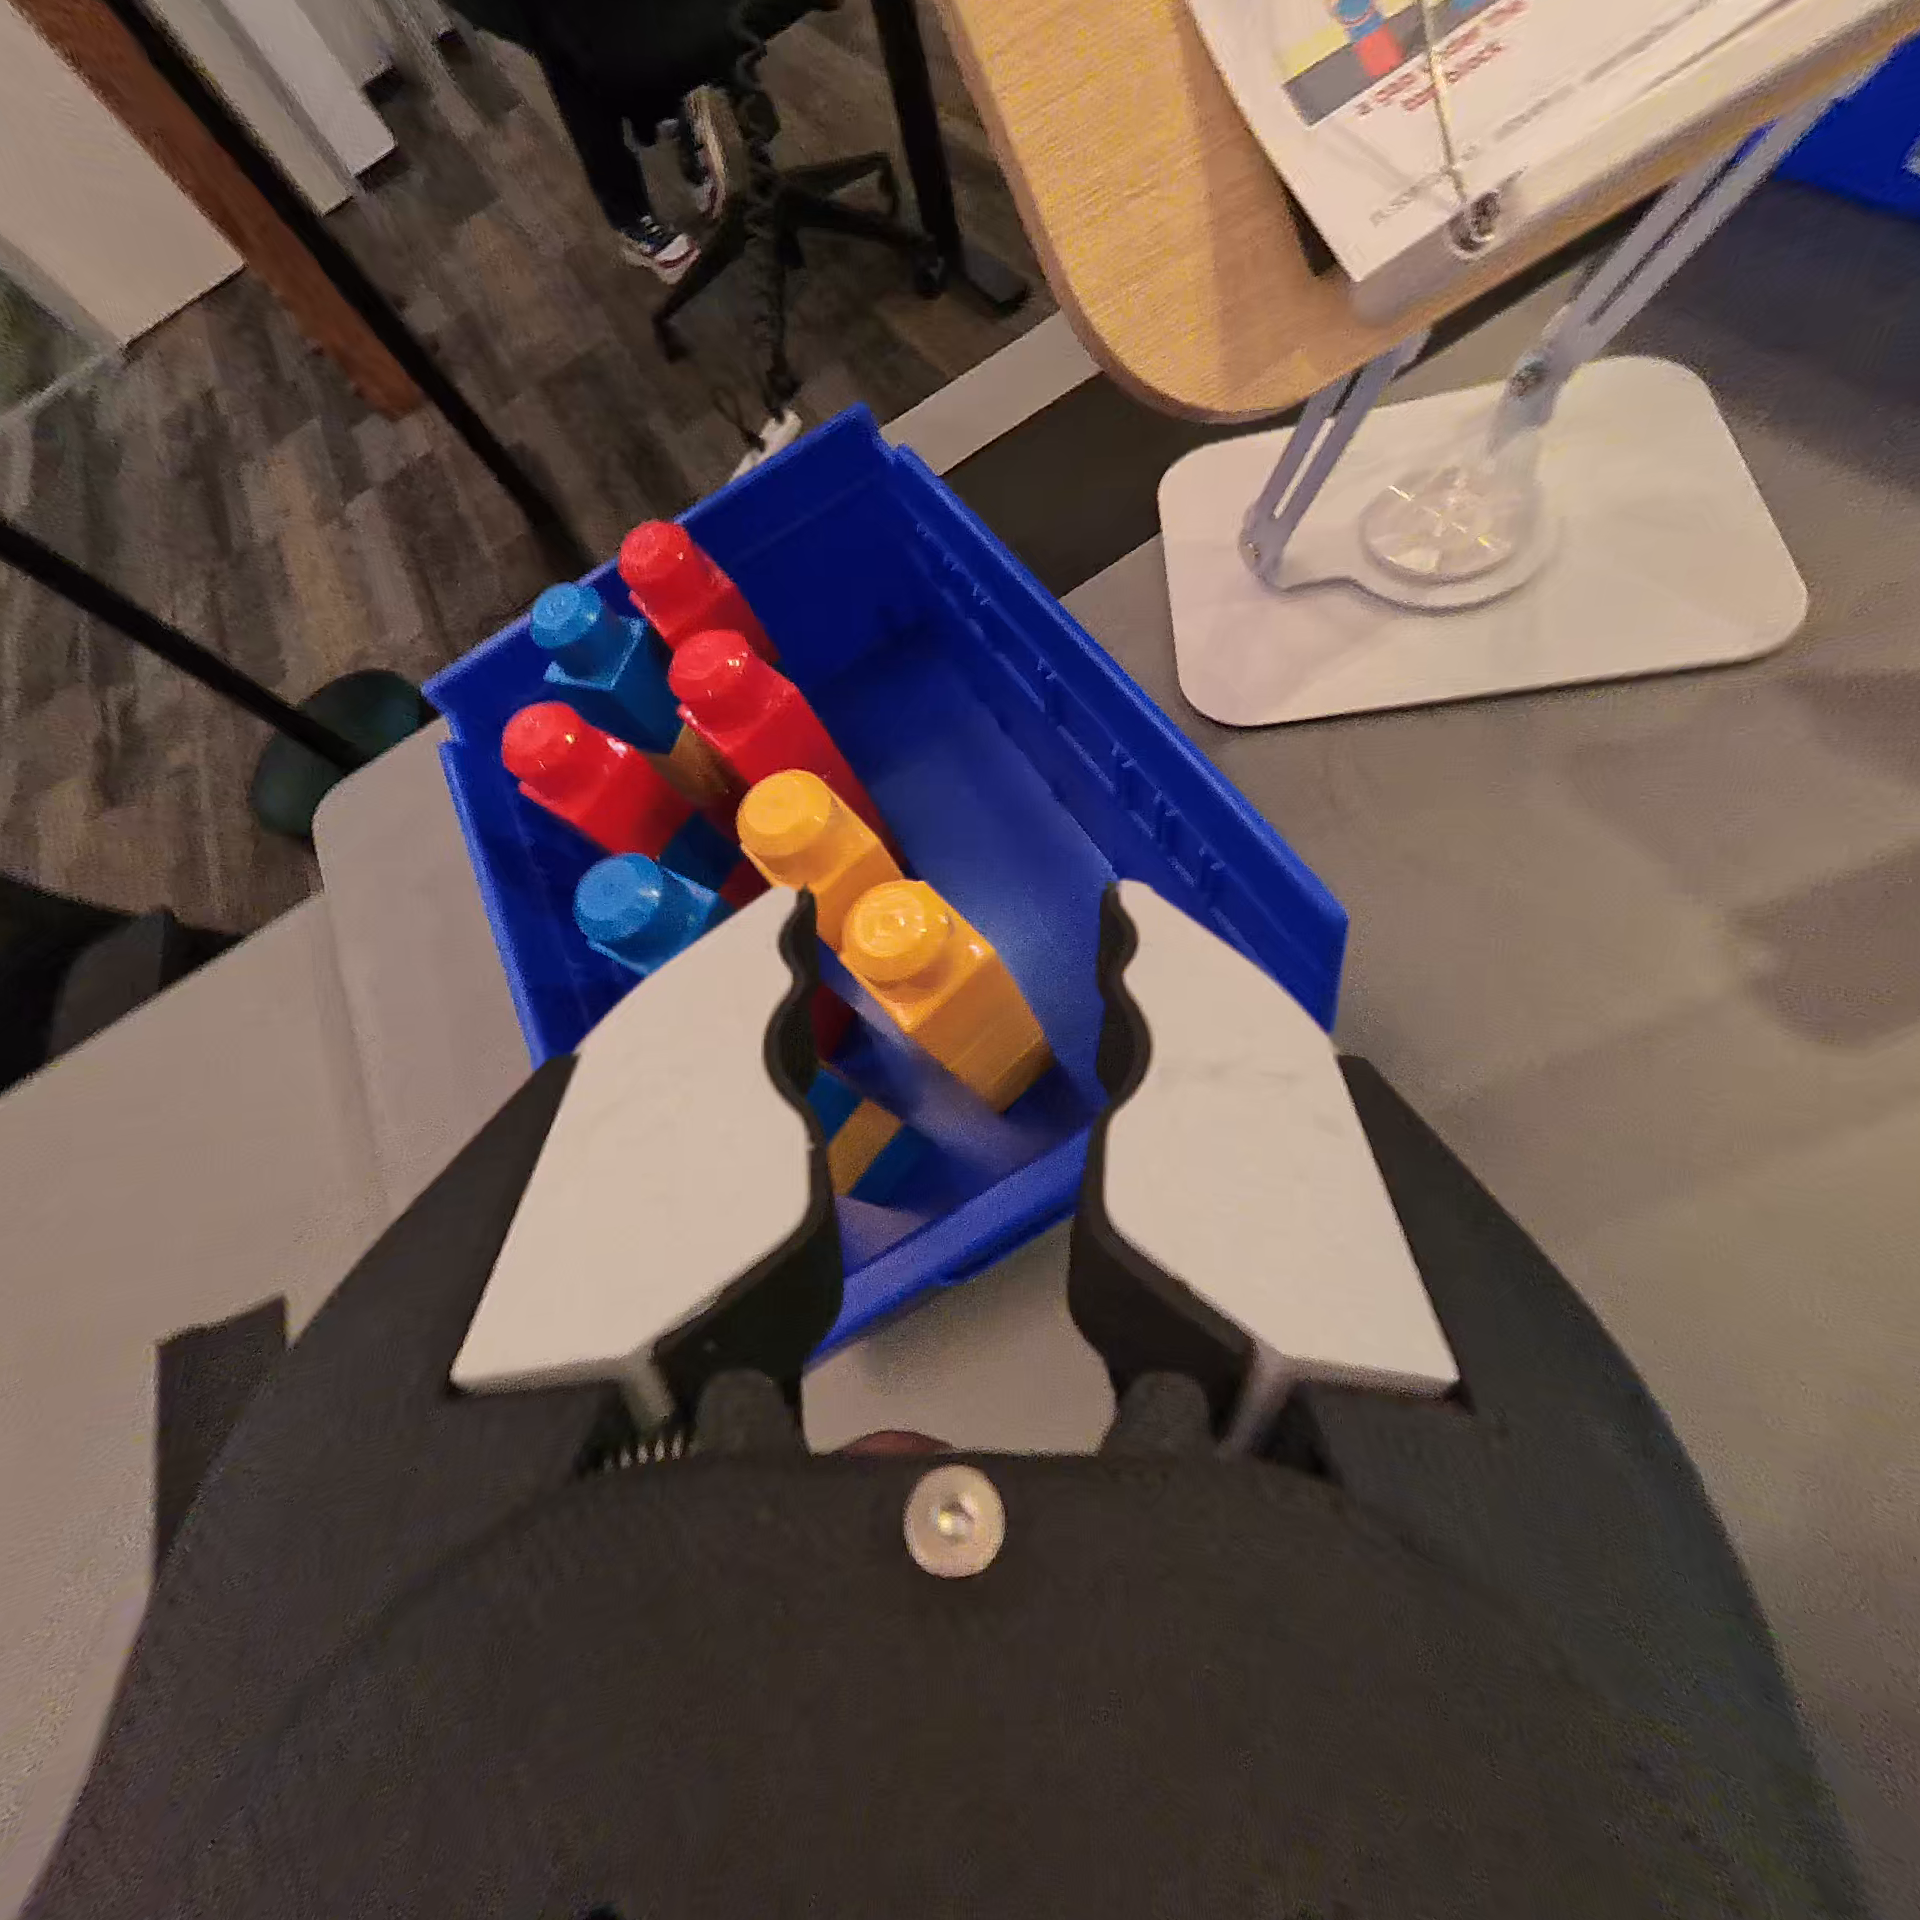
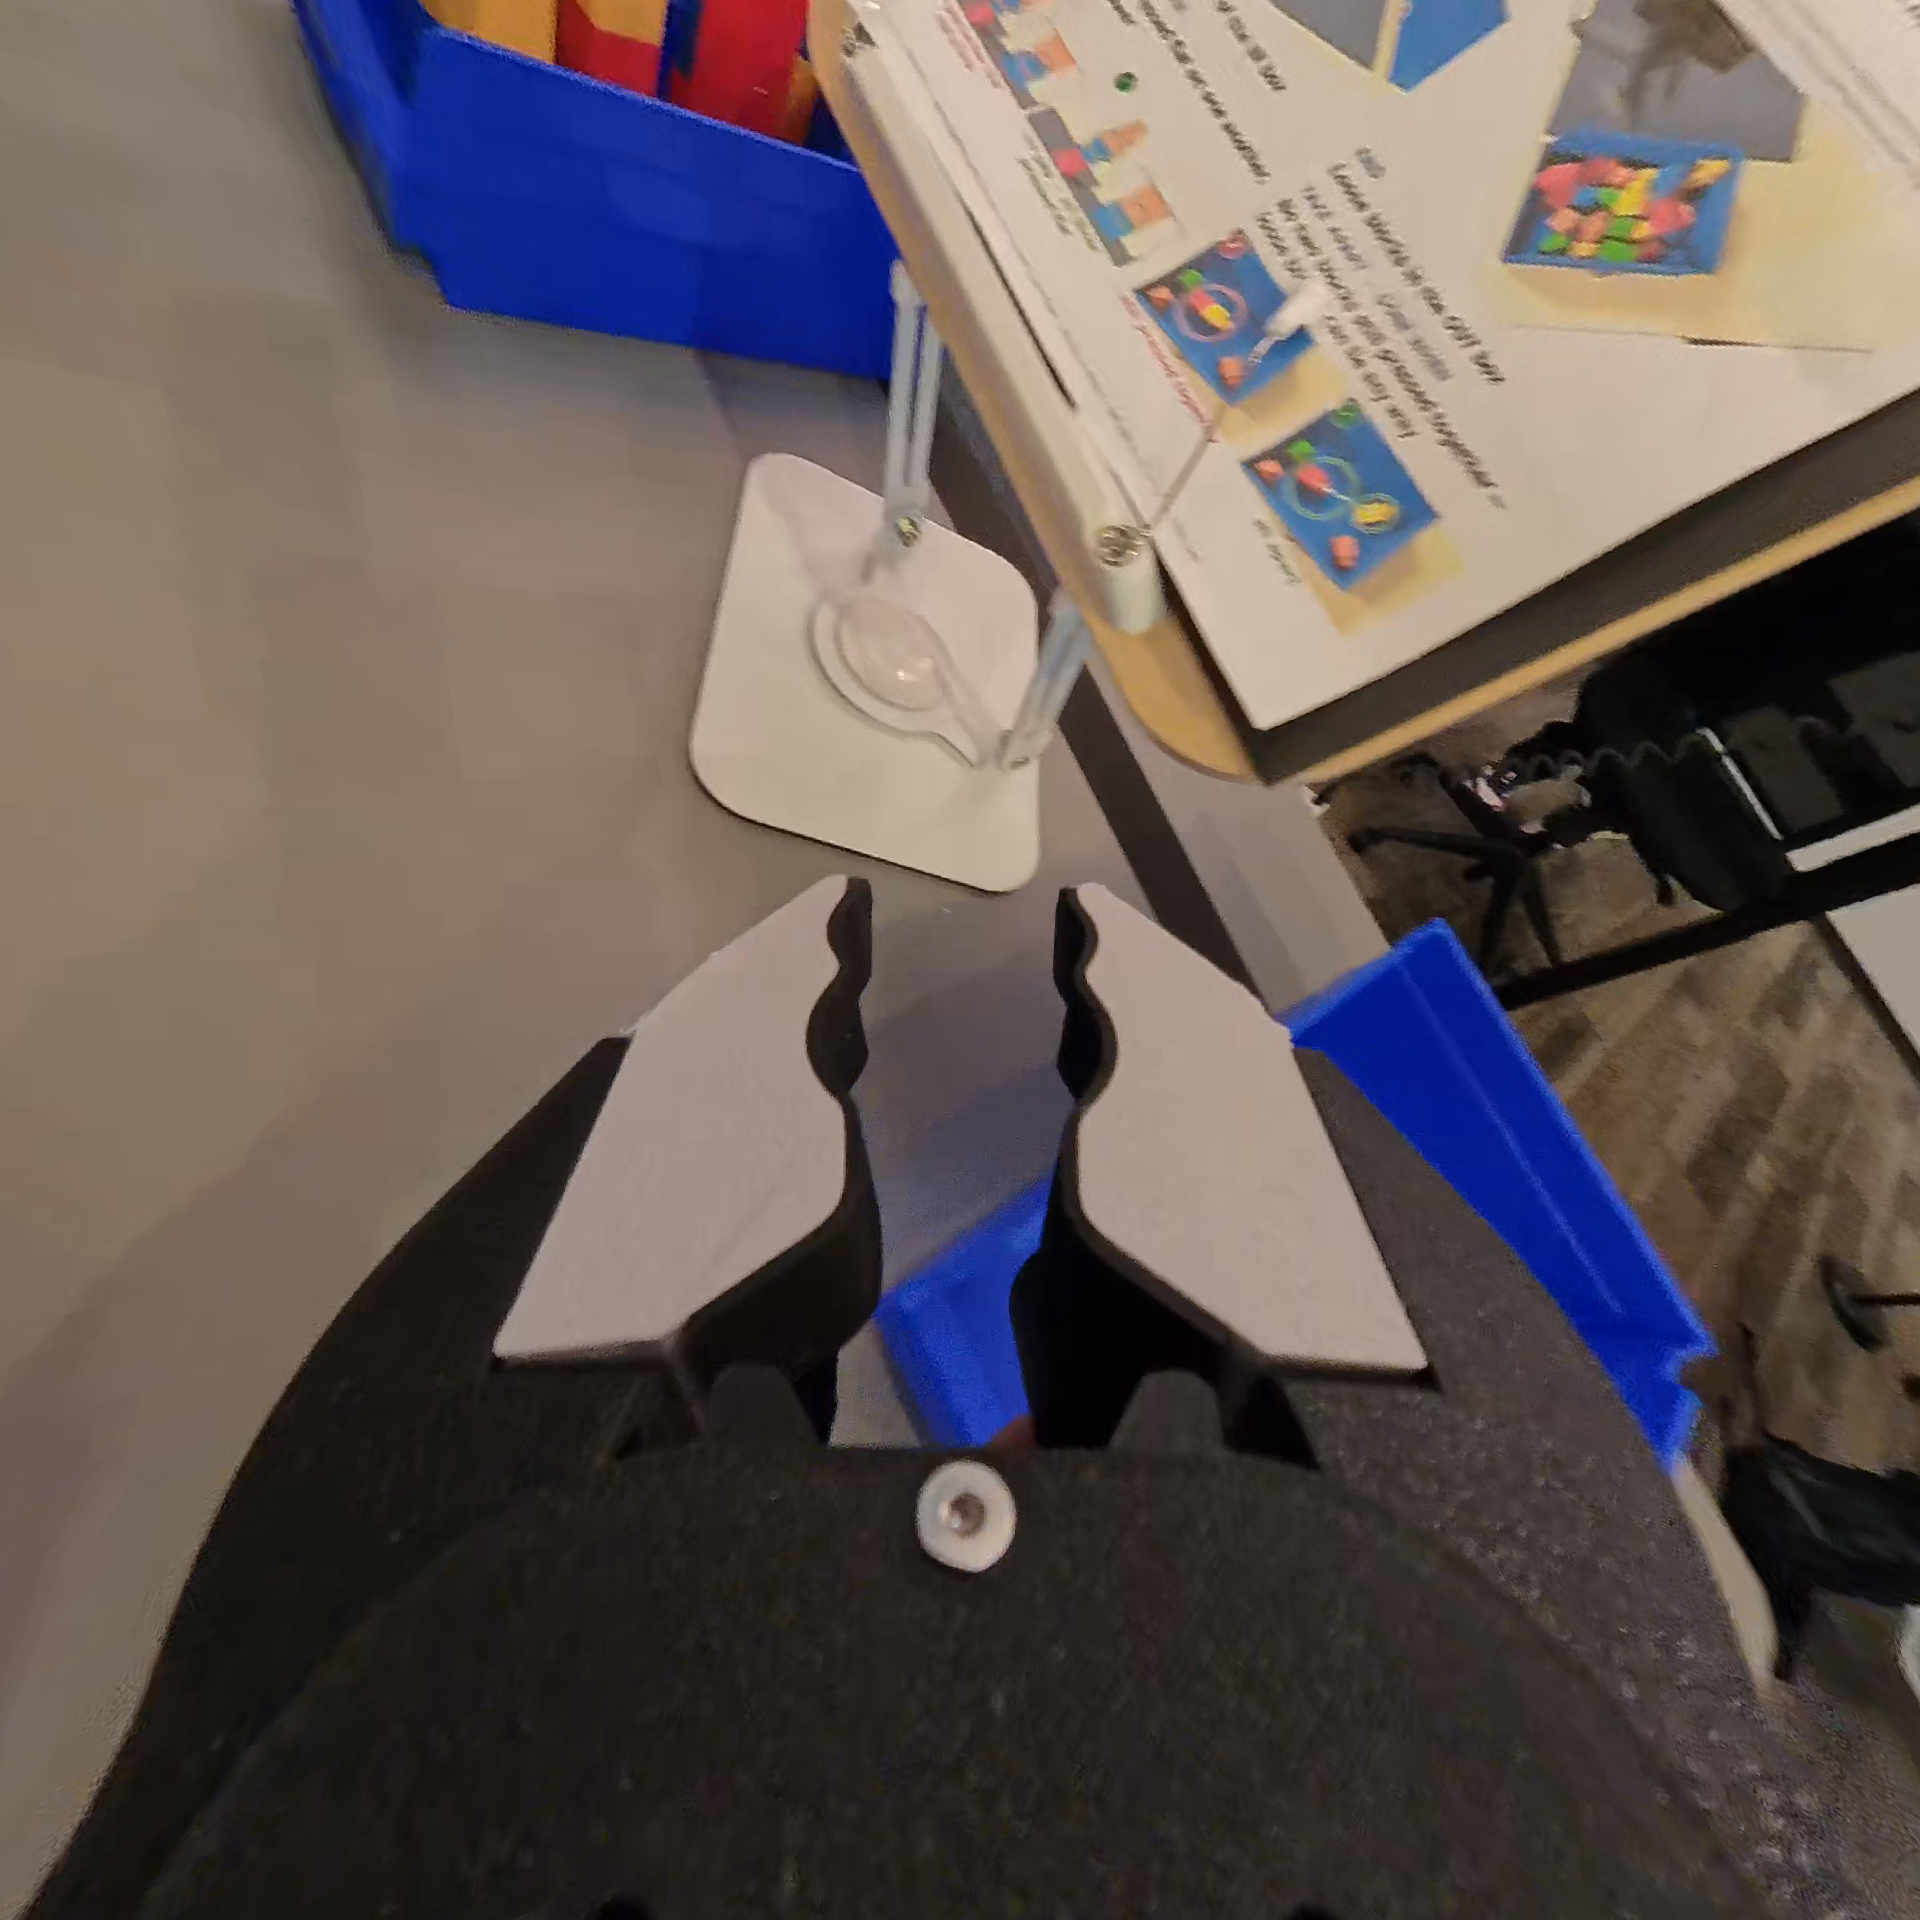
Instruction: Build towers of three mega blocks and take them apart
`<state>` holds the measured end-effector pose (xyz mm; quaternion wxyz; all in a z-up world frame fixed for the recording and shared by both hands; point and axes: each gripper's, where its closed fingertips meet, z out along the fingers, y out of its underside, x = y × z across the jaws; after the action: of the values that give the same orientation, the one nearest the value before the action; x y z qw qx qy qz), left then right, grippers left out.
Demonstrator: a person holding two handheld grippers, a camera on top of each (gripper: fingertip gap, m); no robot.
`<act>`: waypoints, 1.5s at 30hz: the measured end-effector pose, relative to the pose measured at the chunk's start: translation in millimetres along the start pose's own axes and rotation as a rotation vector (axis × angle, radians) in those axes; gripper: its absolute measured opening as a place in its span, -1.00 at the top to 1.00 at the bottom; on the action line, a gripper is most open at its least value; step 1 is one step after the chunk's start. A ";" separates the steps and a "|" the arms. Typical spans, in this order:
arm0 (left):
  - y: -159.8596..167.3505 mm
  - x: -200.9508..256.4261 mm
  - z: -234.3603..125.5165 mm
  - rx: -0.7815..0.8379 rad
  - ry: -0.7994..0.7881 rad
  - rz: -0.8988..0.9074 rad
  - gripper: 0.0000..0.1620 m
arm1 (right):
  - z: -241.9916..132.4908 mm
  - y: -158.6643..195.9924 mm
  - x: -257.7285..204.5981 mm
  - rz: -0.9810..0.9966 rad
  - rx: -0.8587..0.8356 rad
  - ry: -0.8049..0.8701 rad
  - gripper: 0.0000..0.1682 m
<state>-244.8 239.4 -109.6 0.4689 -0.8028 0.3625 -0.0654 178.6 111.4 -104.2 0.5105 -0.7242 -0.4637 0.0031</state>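
In the left wrist view a blue bin [image 1: 1049,707] stands on the grey table and holds several upright towers of mega blocks, with red [image 1: 582,769], blue [image 1: 634,914] and orange [image 1: 935,987] tops. My left gripper [image 1: 956,914] is open and empty, above the bin's near end, with the nearest orange tower between its fingers in the picture. My right gripper [image 2: 961,914] is open and empty over bare table. The same bin [image 2: 623,229] shows at the top left of the right wrist view.
A second blue bin [image 2: 1475,1153] lies under my right gripper at the table's right edge. A wooden stand with printed sheets [image 2: 1351,343] rises from a white base plate [image 2: 862,727], also in the left wrist view [image 1: 1475,561]. Beyond the table edge are floor and chair legs [image 1: 790,229].
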 end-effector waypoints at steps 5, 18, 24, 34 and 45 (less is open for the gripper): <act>13.6 12.0 22.2 0.010 -0.138 -0.113 0.33 | 19.0 3.0 -41.2 0.019 0.042 -0.067 0.60; 31.2 -5.4 50.1 -0.017 -0.328 -0.138 0.25 | 29.4 2.6 -66.3 0.041 0.095 -0.120 0.60; 34.5 -7.5 63.4 -0.046 -0.328 -0.127 0.28 | 32.5 3.9 -66.7 0.045 0.095 -0.123 0.60; 44.6 -5.9 74.9 -0.066 -0.326 -0.139 0.50 | 39.0 4.5 -69.9 0.035 0.085 -0.130 0.60; -14.4 19.2 18.7 0.078 -0.163 -0.086 0.52 | 40.9 -25.3 -86.1 0.041 0.169 -0.215 0.57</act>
<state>-215.0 244.6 -112.9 0.5245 -0.8014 0.2855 -0.0339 93.1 84.6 -145.5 0.5168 -0.6834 -0.4989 0.1304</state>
